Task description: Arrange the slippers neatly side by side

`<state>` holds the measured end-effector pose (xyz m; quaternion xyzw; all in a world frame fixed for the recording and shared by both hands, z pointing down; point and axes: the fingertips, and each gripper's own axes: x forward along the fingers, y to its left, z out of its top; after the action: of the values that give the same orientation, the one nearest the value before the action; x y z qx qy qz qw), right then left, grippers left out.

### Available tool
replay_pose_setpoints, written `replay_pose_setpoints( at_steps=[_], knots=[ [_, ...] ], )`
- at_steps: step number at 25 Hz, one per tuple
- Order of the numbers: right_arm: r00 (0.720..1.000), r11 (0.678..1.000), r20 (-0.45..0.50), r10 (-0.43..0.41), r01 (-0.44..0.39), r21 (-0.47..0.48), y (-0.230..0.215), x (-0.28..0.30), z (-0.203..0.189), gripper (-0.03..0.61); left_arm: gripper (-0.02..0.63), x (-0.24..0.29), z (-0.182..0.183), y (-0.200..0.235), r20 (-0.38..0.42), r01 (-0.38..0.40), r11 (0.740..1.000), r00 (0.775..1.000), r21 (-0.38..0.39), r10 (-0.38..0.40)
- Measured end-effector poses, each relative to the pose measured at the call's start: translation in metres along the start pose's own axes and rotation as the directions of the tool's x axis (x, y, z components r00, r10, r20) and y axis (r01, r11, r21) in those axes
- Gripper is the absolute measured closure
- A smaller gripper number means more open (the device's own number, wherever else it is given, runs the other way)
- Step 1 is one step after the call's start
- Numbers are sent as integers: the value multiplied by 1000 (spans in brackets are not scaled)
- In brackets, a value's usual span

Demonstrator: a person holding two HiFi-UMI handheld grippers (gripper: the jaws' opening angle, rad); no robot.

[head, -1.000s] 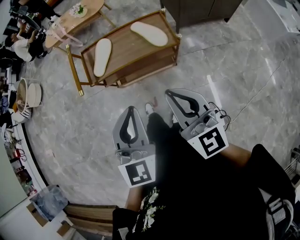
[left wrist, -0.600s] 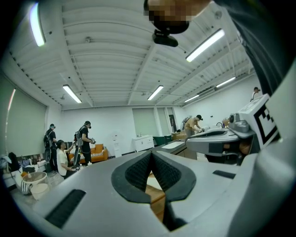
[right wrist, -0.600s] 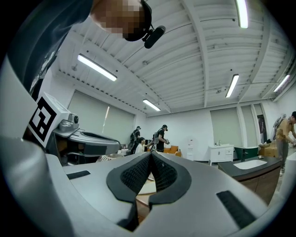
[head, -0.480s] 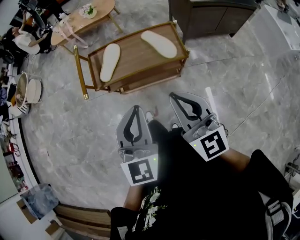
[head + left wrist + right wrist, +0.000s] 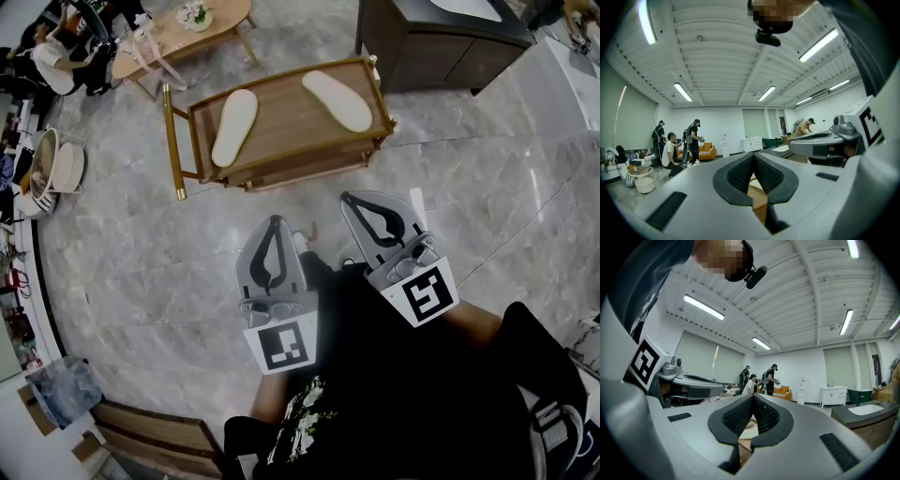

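- My left claw (image 5: 274, 219) is closed tight, with nothing in it.
- My right claw (image 5: 350, 196) is closed and empty too.
- One cream flat slipper (image 5: 234, 127) lies on the brown wooden tabletop (image 5: 286, 127).
- The other slipper (image 5: 337, 99) lies there too, well apart from it.

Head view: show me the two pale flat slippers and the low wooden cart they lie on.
Pale flat slipper by the cart's gold handle (image 5: 234, 127): head view, its middle.
Other pale flat slipper (image 5: 337, 99): head view, its middle.
Low wooden cart (image 5: 289, 127): head view, bare top between the slippers.
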<state>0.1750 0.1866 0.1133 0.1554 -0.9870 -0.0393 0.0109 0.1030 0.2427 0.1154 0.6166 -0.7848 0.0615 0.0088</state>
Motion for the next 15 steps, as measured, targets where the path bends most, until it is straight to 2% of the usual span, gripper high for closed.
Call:
replay_pose_setpoints(
  at_steps=[8, 15],
  knots=[
    [1000, 1000, 5, -1, 1, 4, 6, 41, 9, 580, 612, 20, 3, 35, -8, 17, 1000, 1000, 4, -17],
    [998, 998, -12, -56, 56, 5, 3, 68, 14, 580, 612, 43, 11, 56, 0, 84, 996, 996, 19, -85]
  ],
)
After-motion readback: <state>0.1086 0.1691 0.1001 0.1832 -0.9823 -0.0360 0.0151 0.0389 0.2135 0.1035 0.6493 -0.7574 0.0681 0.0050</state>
